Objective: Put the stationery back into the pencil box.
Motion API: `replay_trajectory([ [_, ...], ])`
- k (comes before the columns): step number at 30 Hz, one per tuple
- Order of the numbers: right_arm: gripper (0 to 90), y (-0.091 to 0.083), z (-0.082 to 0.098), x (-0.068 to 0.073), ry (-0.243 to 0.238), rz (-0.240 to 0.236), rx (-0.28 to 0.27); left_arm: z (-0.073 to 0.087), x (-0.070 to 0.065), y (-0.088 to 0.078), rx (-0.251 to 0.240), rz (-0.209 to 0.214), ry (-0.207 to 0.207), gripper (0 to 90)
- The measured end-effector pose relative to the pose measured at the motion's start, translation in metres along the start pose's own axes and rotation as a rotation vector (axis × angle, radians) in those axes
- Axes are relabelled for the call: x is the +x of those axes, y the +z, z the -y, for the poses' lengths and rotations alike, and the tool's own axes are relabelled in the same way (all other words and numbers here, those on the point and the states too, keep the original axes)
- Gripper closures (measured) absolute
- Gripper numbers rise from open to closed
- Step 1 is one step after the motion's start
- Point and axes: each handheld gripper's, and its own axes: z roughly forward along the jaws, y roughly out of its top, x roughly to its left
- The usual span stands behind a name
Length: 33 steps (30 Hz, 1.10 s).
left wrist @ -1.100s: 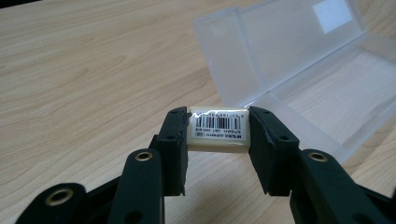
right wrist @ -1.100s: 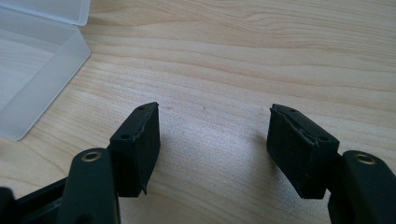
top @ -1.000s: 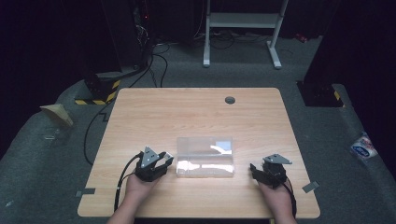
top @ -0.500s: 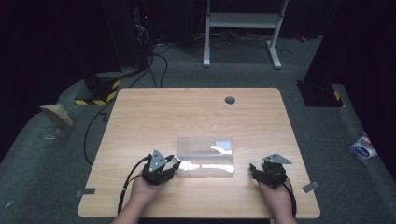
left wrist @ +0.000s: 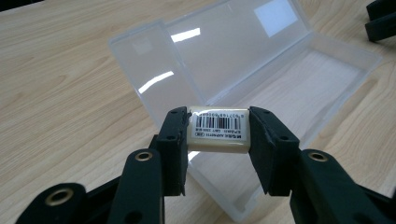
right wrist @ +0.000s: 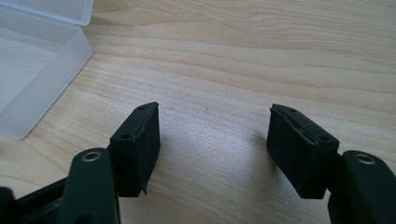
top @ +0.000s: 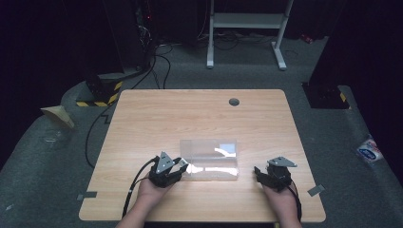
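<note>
- Left gripper (left wrist: 218,135) was clamped on a small cream rectangular eraser with a barcode label (left wrist: 218,133), sitting centre of the left gripper view; eraser's long axis spanned fingertip to fingertip, fingers (left wrist: 173,140) pressing its two short ends.
- Eraser was held over the near left corner of the clear plastic hinged case (left wrist: 299,88); tray rim ran directly below and beyond the fingers, tray stretching to the upper right of that frame.
- Case lay open on the light wooden counter (top: 199,114), lid folded flat behind the tray; case long axis ran left-right in the high view, lower centre.
- Tray and lid looked empty; nothing visible inside through the plastic.
- Right gripper (right wrist: 212,140) sat lower right in the high view, fingers spread wide with nothing between them, just beside the case's right end, over bare counter.
- Judgement: left hand was nearer; a short move forward over the rim would have put the eraser in the tray.
</note>
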Motion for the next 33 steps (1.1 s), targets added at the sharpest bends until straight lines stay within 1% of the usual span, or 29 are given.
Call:
replay_trajectory([
  [2,34.5,0.000,0.000,0.000,0.000,0.000,0.000,-0.002,0.000,0.005,0.004,-0.001,0.014,59.0],
  [5,34.6,0.000,0.000,0.000,-0.001,0.000,0.000,-0.002,-0.002,0.010,0.021,0.005,0.016,59.0],
  [10,34.6,0.000,0.000,0.000,0.000,0.000,0.000,-0.001,-0.002,0.012,0.044,-0.006,0.042,58.9],
  [15,34.6,0.000,0.000,0.000,-0.002,0.001,0.000,-0.001,-0.001,0.013,0.057,0.000,0.038,58.9],
  [17,34.6,0.000,0.000,0.000,-0.003,0.001,-0.001,-0.001,-0.001,0.014,0.061,0.011,0.024,58.8],
  [22,34.6,0.000,0.000,0.000,-0.004,0.001,-0.002,-0.001,0.000,0.014,0.069,0.017,0.017,58.8],
  [25,34.6,0.000,0.000,0.000,-0.004,0.002,-0.002,-0.002,0.001,0.014,0.076,0.012,0.026,58.7],
  [26,34.6,0.000,0.000,0.000,-0.004,0.002,-0.002,-0.002,0.001,0.014,0.076,0.017,0.017,58.7],
  [27,34.6,0.000,0.000,0.000,-0.004,0.001,-0.002,-0.002,0.001,0.014,0.077,0.018,0.018,58.6],
  [29,34.6,0.000,0.000,0.000,-0.004,0.002,-0.002,-0.002,0.002,0.014,0.080,0.016,0.027,58.5],
  [31,34.6,0.000,0.000,0.000,-0.004,0.002,-0.002,-0.002,0.001,0.014,0.075,0.027,0.010,57.9],
  [32,34.6,0.000,0.000,0.000,-0.004,0.002,-0.002,-0.002,0.002,0.013,0.067,0.023,0.014,57.0],
  [33,34.6,0.000,0.000,0.000,-0.004,0.002,-0.002,-0.003,0.003,0.012,0.057,0.023,0.005,54.7],
])
